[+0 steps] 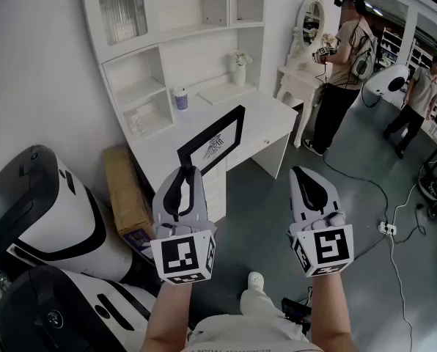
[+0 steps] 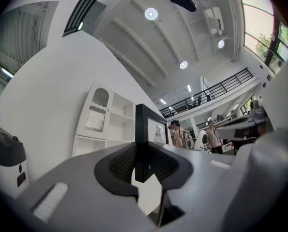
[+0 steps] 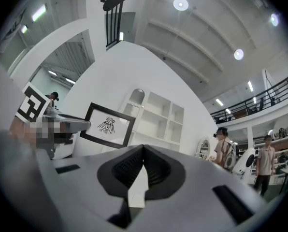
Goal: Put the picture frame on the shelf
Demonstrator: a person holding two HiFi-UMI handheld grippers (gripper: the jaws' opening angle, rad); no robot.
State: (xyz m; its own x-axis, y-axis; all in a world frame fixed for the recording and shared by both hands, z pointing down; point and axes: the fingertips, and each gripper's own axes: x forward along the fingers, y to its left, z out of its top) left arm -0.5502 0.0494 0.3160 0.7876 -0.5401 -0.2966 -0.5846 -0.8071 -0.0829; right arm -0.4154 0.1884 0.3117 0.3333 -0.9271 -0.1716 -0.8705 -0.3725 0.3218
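Observation:
A black picture frame [image 1: 213, 139] with a white mat and a small dark drawing hangs in the air in front of the white desk [image 1: 271, 114]. My left gripper [image 1: 183, 189] is shut on its lower corner. In the left gripper view the frame's edge [image 2: 144, 129] stands upright between the pads of that gripper [image 2: 144, 162]. The white shelf unit [image 1: 176, 28] rises behind the desk against the wall. My right gripper [image 1: 311, 191] is held beside the left one, shut with nothing in it. Its own view shows the jaw tips [image 3: 143, 151] touching and the frame [image 3: 108, 125] off to the left.
A cup [image 1: 180, 98] and a vase of flowers [image 1: 239, 70] stand on the desk. A cardboard box [image 1: 125, 196] and white-and-black machines [image 1: 46, 211] crowd the left. Two people [image 1: 344, 64] stand at the back right by a vanity with a mirror [image 1: 310, 28]. Cables and a power strip [image 1: 388, 228] lie on the floor.

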